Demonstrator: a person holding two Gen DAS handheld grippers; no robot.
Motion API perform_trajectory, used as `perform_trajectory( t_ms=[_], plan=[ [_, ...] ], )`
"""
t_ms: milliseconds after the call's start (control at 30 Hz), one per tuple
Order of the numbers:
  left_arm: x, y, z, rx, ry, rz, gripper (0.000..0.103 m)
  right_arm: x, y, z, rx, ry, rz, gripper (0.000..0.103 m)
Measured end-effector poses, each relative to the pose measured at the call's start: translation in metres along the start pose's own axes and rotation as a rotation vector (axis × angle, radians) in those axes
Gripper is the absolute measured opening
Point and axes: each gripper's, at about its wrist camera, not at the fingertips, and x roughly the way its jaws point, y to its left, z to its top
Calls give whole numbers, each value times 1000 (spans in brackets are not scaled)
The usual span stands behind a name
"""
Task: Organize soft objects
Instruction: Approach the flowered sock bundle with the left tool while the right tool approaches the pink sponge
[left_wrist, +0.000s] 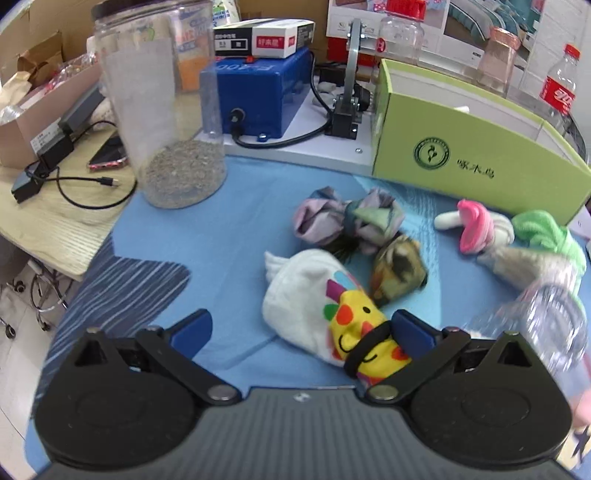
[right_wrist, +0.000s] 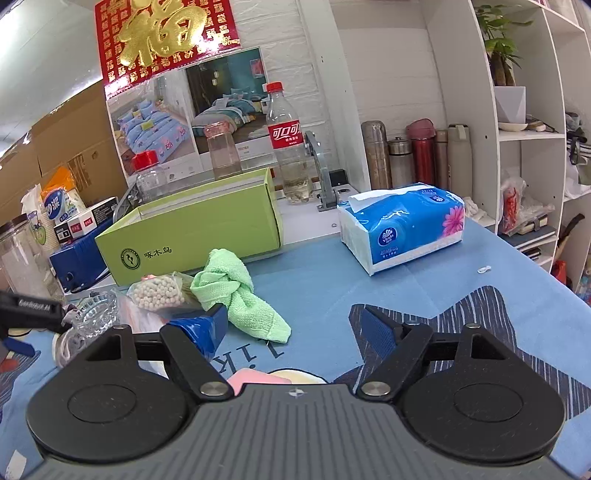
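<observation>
In the left wrist view my left gripper (left_wrist: 301, 330) is open and low over the blue cloth. A white sock with a yellow face (left_wrist: 325, 314) lies between its fingers, against the right finger (left_wrist: 410, 330). Beyond lie two purple-grey fabric bundles (left_wrist: 347, 219), a brown bundle (left_wrist: 397, 269), a pink-and-white sock (left_wrist: 476, 225) and a green towel (left_wrist: 546, 232). The green box (left_wrist: 476, 158) stands behind them. In the right wrist view my right gripper (right_wrist: 291, 325) is open and empty, with the knotted green towel (right_wrist: 236, 291) just beyond its left finger, before the green box (right_wrist: 199, 229).
A tall clear jar with grit (left_wrist: 162, 107) and a blue device (left_wrist: 258, 92) stand at the back left. A clear glass dish (right_wrist: 98, 314) and a bag of white beads (right_wrist: 159, 291) lie left of the towel. A tissue pack (right_wrist: 402, 225) sits at the right.
</observation>
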Motion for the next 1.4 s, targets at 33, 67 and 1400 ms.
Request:
perform_trajectory(
  t_ms=[33,67,1400],
  plan=[
    [-3,6,-4,11,-4,4,102,0,0,0,4,1,3,66],
    [-7,11,-7,20,-7,7,102,1,0,-1,4,3,4,66],
    [-1,35,-43,65,2,-51,103,31,41,-33,-268,204,44,67]
  ],
)
